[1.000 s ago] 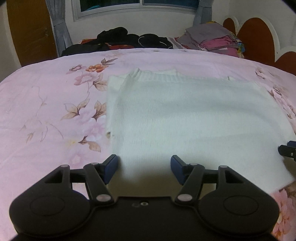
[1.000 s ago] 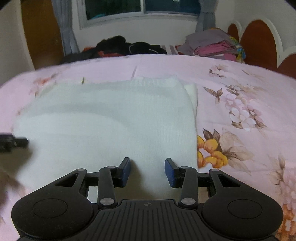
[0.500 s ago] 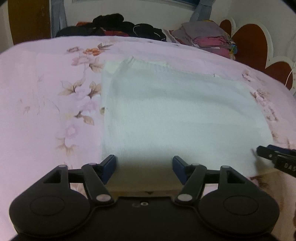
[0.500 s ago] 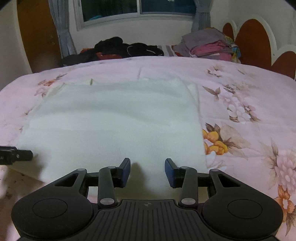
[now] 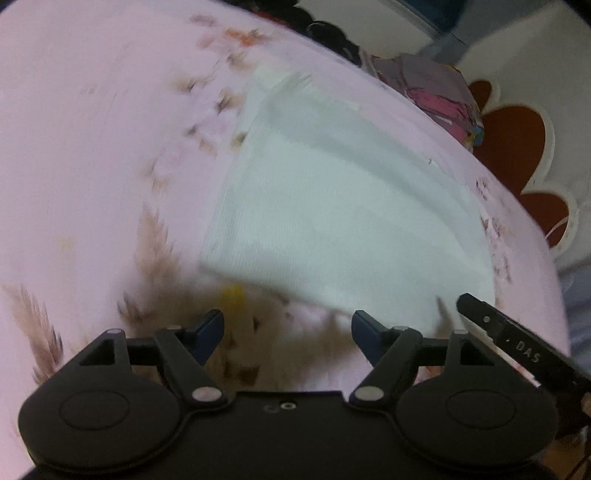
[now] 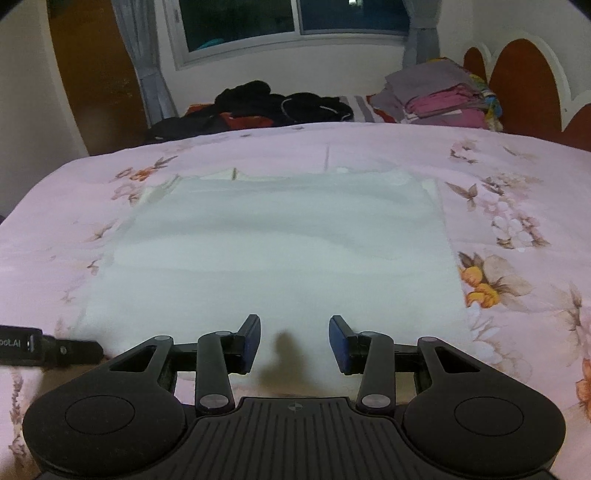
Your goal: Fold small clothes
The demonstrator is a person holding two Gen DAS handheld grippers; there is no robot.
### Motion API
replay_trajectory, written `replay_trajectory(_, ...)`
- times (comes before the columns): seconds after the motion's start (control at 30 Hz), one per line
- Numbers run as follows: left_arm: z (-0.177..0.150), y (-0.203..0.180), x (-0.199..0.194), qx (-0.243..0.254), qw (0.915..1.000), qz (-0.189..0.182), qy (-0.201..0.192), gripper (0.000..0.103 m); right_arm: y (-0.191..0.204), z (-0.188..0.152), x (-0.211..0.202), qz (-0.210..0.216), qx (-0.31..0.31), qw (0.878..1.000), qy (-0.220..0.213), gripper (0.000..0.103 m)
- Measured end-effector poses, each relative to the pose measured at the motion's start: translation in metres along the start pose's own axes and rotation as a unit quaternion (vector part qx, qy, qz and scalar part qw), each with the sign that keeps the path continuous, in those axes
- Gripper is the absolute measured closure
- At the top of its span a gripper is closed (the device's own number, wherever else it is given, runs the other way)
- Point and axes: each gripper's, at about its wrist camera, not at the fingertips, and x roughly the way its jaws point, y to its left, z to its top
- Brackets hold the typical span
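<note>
On the pink floral bedspread (image 6: 498, 173) the white knit garment (image 6: 273, 251) lies flat, folded into a rectangle, in front of both my claws. My left claw (image 5: 287, 332) has its jaws spread wide; they have just been opening further, and nothing is between them. A second ago its blue pads stood over the near edge of the garment; now they hang over bare bedspread just in front of that edge, apart from it. Its view is also rolled and blurred now, so the garment runs slanted across the picture, where before it lay straight.

My right claw (image 6: 294, 343) has its jaws partly apart, with the same gap as before, and it pinches nothing. Its pads are over the near edge of the garment, and I cannot tell if they touch the cloth. Compared with a second ago, more of the garment and of the room shows in its view: the whole rectangle now, and the window (image 6: 295, 26) higher up.

Far back on the bed, the dark clothes (image 6: 258, 107) and the folded stack (image 6: 439, 96) lie as before.
</note>
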Motion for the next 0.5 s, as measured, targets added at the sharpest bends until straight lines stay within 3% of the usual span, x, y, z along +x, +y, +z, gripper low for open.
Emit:
replay_trajectory(0.27, -0.004, 0.015, 0.009, -0.077, 0.9945, -0.043, -0.056, 0.015, 0.014, 0.0, 0.013, 0.019, -0.006, 1.0, 0.008, 0.062)
replay_trajectory(0.5, 0.017, 0.025, 0.027, -0.127, 0.9818, -0.08, -0.116, 0.022, 0.012, 0.018, 0.036, 0.013, 0.005, 1.0, 0.003, 0.062)
